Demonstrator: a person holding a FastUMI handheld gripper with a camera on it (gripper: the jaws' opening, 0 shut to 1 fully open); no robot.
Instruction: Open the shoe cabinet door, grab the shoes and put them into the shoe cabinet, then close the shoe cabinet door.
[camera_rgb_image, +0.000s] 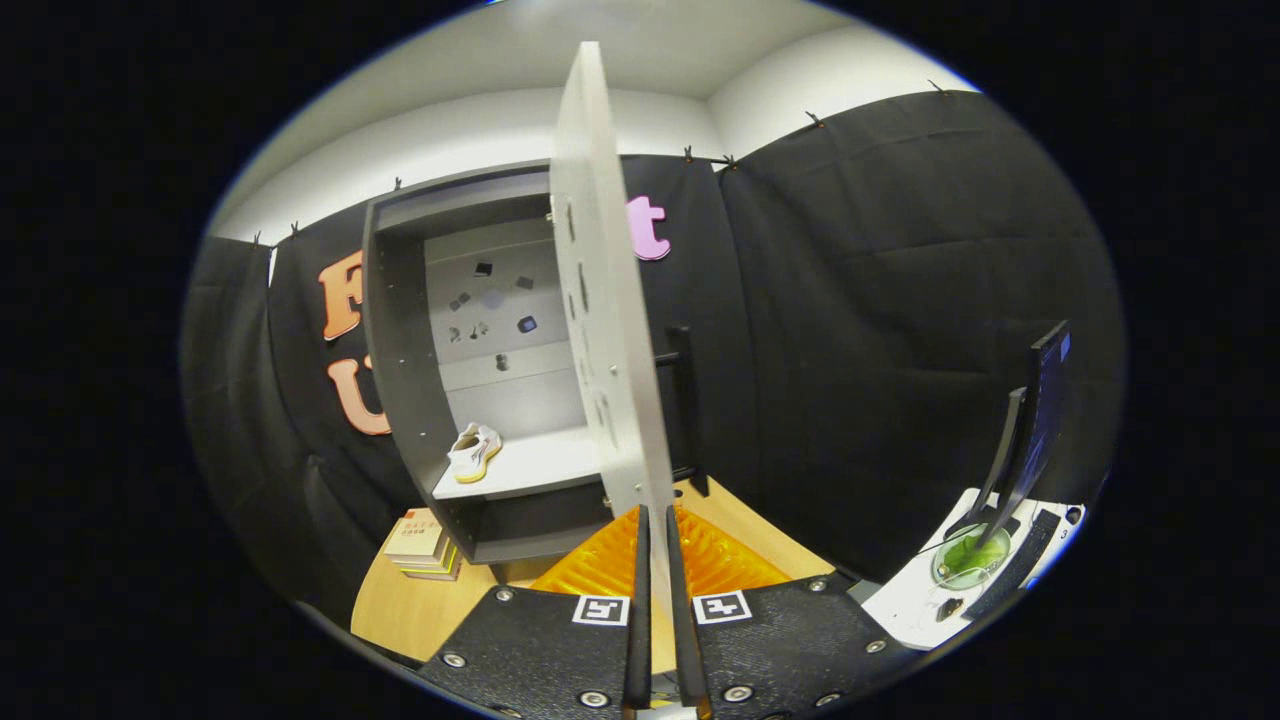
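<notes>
Your gripper (660, 560) clamps the cabinet door (605, 300) edge.
The white shoe (474, 452) lies beyond, on the cabinet shelf (530, 465).

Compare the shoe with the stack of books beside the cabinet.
The white shoe sits inside the shoe cabinet on its shelf; the stack of books lies outside on the wooden table. The shoe is single; the books are piled flat. Both lie beyond the gripper, which is shut on the cabinet door.

One shoe cabinet (400, 330), one open door (610, 330), one shoe (474, 452), perhaps three stacked books (425, 545), one monitor (1035, 420)
</notes>
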